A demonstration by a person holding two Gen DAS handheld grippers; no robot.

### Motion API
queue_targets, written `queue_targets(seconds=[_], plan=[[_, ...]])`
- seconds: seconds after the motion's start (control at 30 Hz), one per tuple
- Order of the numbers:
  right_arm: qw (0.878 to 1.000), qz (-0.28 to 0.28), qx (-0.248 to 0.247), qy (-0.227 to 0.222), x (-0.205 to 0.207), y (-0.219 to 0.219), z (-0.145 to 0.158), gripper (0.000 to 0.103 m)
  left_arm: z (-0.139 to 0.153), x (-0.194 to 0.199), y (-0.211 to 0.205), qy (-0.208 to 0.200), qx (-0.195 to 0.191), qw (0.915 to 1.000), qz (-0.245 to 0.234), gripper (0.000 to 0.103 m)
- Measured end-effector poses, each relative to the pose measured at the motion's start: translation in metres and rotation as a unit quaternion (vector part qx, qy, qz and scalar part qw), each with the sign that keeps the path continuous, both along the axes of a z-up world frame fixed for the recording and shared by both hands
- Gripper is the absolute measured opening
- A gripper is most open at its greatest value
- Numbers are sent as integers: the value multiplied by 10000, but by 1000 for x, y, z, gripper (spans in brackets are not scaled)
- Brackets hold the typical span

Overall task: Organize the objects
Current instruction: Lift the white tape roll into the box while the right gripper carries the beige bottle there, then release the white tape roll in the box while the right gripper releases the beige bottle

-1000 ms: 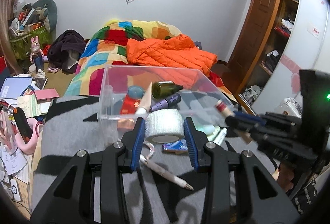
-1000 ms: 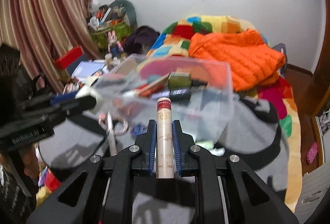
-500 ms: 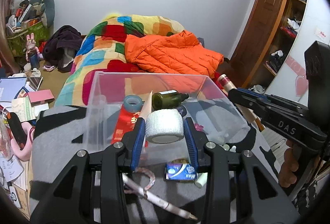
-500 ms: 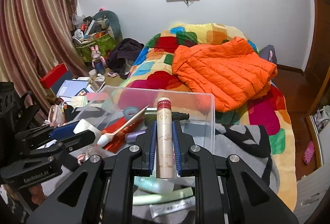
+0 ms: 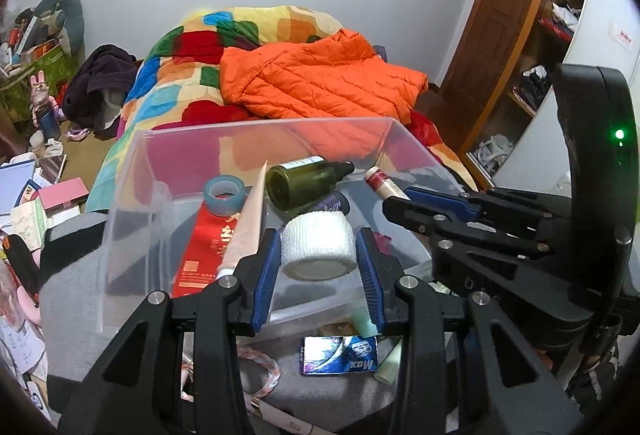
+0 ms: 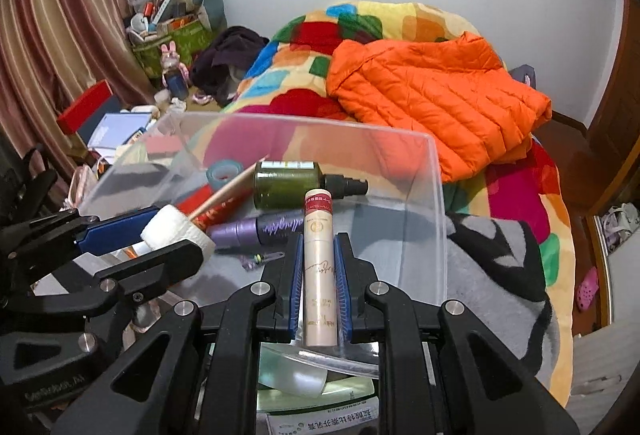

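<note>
Both sets of jaws are closed on something: the left gripper [image 5: 318, 267] clamps a white gauze roll [image 5: 318, 245] across its width, and the right gripper [image 6: 318, 287] pinches a slim cream tube [image 6: 319, 267] with a red cap, lengthwise between its blue pads. Each load hangs just over the near rim of the clear plastic bin [image 5: 128, 195], the roll toward the bin's middle and the tube to its right, so the step in hand looks like dropping both inside.

Nearest the cameras, outside the bin's front wall on the grey blanket [image 5: 68, 299], lie things not yet sorted: a blue foil packet [image 5: 339, 355], a braided cord [image 5: 260, 363], a pale green tube [image 5: 390, 359] and a pen-like stick [image 5: 280, 419].

Inside the bin, going back from the front wall, are a red packet [image 5: 204, 247], a long peach tube [image 5: 246, 223] leaning across it, a purple tube [image 6: 260, 229], a dark green bottle [image 6: 288, 183] on its side and a blue-grey tape ring [image 5: 224, 191] near the far wall.

Two risks stand out. The grippers sit close together, so opening either one wide could knock the other. The roll, released on its curved side, may well run across the floor of the bin or land on the sloping peach tube and bounce; the slim tube, let go at this height, could strike the green bottle.
</note>
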State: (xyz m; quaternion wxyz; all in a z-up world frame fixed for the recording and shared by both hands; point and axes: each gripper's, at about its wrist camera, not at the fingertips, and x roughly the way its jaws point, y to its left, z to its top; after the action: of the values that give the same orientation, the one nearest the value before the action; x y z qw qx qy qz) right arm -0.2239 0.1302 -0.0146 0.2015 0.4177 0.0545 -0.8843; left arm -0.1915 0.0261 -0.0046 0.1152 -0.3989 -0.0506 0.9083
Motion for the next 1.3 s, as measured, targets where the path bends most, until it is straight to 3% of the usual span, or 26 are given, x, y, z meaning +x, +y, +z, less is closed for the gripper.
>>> queue_targets(seconds=[0.2, 0.47, 0.57, 0.77, 0.87, 1.0, 1.17, 1.3], plan=[[9999, 60, 39, -103, 1, 0, -2, 14, -2, 0, 2, -65, -6, 10000, -54, 39], [9998, 75, -121, -153, 7, 7, 5, 18, 13, 17, -2, 102, -18, 9999, -9, 55], [9998, 48, -186, -44, 15, 15, 14, 23, 22, 29, -6, 259, -89, 9996, 104, 66], [9989, -86, -393, 227, 39, 37, 31, 43, 19, 58, -16, 335, -245, 9984, 376, 69], [9986, -158, -390, 336, 53, 48, 34, 51, 4, 68, -16, 149, -286, 9983, 476, 69], [9989, -255, -367, 172, 66, 56, 22, 60, -20, 77, -7, -130, -363, 9977, 554, 69], [9988, -399, -102, -250, 78, 54, -13, 62, -45, 88, 1, -226, -828, 9911, 1019, 69], [9957, -578, -215, -691, 76, 55, -37, 63, -58, 96, -9, -392, -657, 9911, 1092, 66]])
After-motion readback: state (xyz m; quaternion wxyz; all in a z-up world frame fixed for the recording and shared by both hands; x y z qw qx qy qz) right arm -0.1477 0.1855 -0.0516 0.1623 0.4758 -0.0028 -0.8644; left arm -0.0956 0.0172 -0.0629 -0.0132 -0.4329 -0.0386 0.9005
